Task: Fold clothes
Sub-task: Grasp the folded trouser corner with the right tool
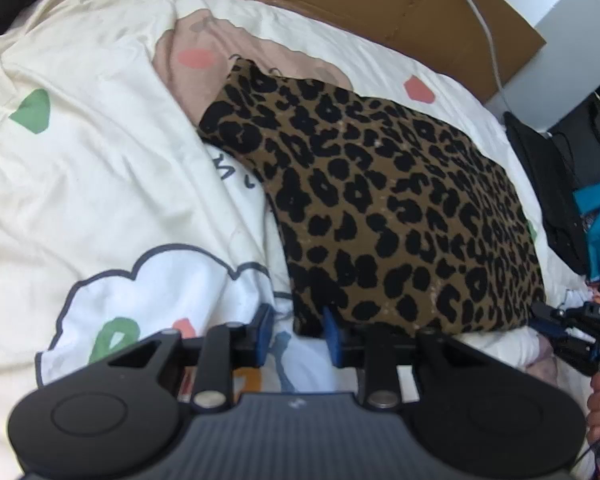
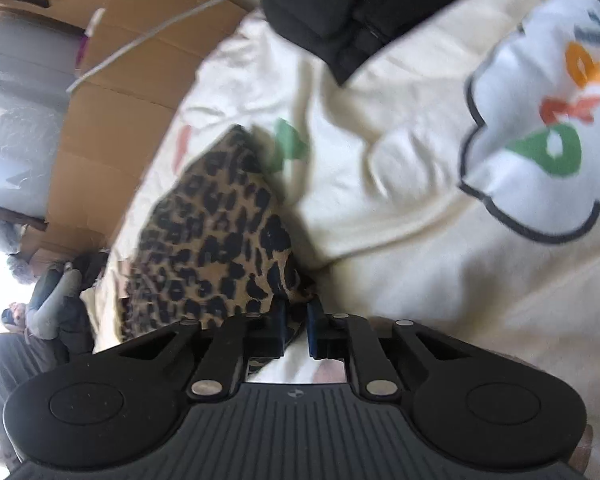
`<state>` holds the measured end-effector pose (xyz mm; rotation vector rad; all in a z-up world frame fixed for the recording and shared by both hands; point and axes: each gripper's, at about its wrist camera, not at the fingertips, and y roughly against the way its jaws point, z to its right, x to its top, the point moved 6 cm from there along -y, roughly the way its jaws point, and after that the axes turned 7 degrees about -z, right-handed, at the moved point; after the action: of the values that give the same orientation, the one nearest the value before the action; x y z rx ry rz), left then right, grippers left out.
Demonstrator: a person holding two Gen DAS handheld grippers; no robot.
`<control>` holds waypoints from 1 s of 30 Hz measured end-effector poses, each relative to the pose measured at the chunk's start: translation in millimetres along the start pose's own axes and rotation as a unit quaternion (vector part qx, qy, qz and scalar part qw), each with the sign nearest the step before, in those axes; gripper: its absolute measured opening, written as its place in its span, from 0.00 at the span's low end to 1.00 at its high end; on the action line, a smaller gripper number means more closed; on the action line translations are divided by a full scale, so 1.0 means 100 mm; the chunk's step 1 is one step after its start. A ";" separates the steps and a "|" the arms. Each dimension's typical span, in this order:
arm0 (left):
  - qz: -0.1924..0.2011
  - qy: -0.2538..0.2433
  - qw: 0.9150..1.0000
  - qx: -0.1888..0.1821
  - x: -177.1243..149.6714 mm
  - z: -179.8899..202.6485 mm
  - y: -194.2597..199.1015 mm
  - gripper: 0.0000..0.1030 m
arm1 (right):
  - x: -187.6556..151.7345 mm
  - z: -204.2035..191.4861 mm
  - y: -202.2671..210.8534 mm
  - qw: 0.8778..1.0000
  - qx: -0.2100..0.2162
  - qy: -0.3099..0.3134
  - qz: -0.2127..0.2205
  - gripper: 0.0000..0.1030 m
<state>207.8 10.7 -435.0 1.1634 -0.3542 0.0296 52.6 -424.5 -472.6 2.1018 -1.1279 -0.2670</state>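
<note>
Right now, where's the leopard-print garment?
In the left wrist view, the leopard-print garment lies folded on the cream duvet, right of centre, its near edge between the left gripper and right gripper.

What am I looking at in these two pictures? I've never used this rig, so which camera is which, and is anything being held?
Each picture comes from a camera on a hand-held two-finger gripper, looking along its blue-padded fingers. In the left wrist view, the left gripper is open at the near corner of a leopard-print garment lying on a cartoon-print duvet; the right gripper shows at the edge. The right wrist view is blurred: the right gripper sits at the garment's edge, jaws slightly apart. A firm grip cannot be confirmed.
</note>
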 end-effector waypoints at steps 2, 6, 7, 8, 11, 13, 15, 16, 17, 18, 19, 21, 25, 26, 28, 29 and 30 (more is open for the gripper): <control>0.001 -0.005 1.000 -0.004 -0.01 0.00 0.03 0.29 | 0.02 0.00 0.03 1.000 0.011 -0.011 0.003 0.09; 0.000 0.014 1.000 -0.022 0.01 -0.03 0.00 0.29 | 0.00 0.08 0.00 0.999 0.013 -0.038 0.001 0.12; 0.002 0.017 1.000 -0.026 0.01 -0.02 -0.01 0.31 | -0.01 0.10 -0.03 0.999 0.009 -0.037 -0.003 0.12; 0.005 0.017 0.999 -0.031 0.02 0.00 -0.02 0.36 | -0.02 0.11 -0.05 0.999 0.008 -0.038 -0.005 0.13; 0.016 -0.006 0.999 -0.039 0.03 0.07 -0.04 0.52 | -0.05 0.15 -0.12 0.999 0.022 -0.048 -0.015 0.24; 0.021 -0.015 0.999 -0.041 0.03 0.07 -0.07 0.52 | -0.07 0.17 -0.17 0.998 0.026 -0.056 -0.018 0.25; 0.027 -0.014 0.998 -0.049 0.02 0.05 -0.09 0.52 | -0.07 0.16 -0.22 0.998 0.029 -0.058 -0.018 0.25; 0.029 -0.009 0.998 -0.055 0.02 0.03 -0.09 0.52 | -0.06 0.16 -0.24 0.998 0.029 -0.059 -0.018 0.24; 0.030 -0.001 0.998 -0.064 0.01 0.00 -0.09 0.52 | -0.05 0.15 -0.24 0.997 0.032 -0.061 -0.018 0.21; 0.030 0.008 0.997 -0.074 0.00 -0.02 -0.08 0.52 | -0.03 0.15 -0.25 0.997 0.035 -0.062 -0.018 0.19; 0.031 0.019 0.996 -0.083 -0.01 -0.06 -0.07 0.51 | -0.02 0.14 -0.25 0.997 0.038 -0.063 -0.017 0.15; 0.032 0.045 0.993 -0.104 -0.05 -0.12 -0.06 0.46 | -0.01 0.13 -0.22 0.997 0.041 -0.058 -0.015 0.10; 0.038 0.063 0.990 -0.120 -0.08 -0.16 -0.07 0.42 | 0.05 0.05 -0.15 0.998 0.041 -0.043 -0.007 0.10; 0.039 0.066 0.989 -0.123 -0.08 -0.16 -0.07 0.42 | 0.07 0.03 -0.13 0.999 0.040 -0.036 -0.004 0.10; 0.039 0.071 0.988 -0.130 -0.06 -0.15 -0.09 0.39 | 0.12 -0.03 -0.09 0.999 0.039 -0.025 0.002 0.10; 0.036 0.072 0.988 -0.135 -0.06 -0.14 -0.11 0.23 | 0.14 -0.04 -0.08 0.999 0.039 -0.022 0.005 0.10; 0.032 0.071 0.987 -0.139 -0.08 -0.12 -0.13 0.12 | 0.16 -0.06 -0.06 0.999 0.038 -0.018 0.008 0.10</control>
<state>206.2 17.6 -452.4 0.8676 -0.2591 0.1153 69.1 -431.8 -470.1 2.1621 -1.1917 -0.2585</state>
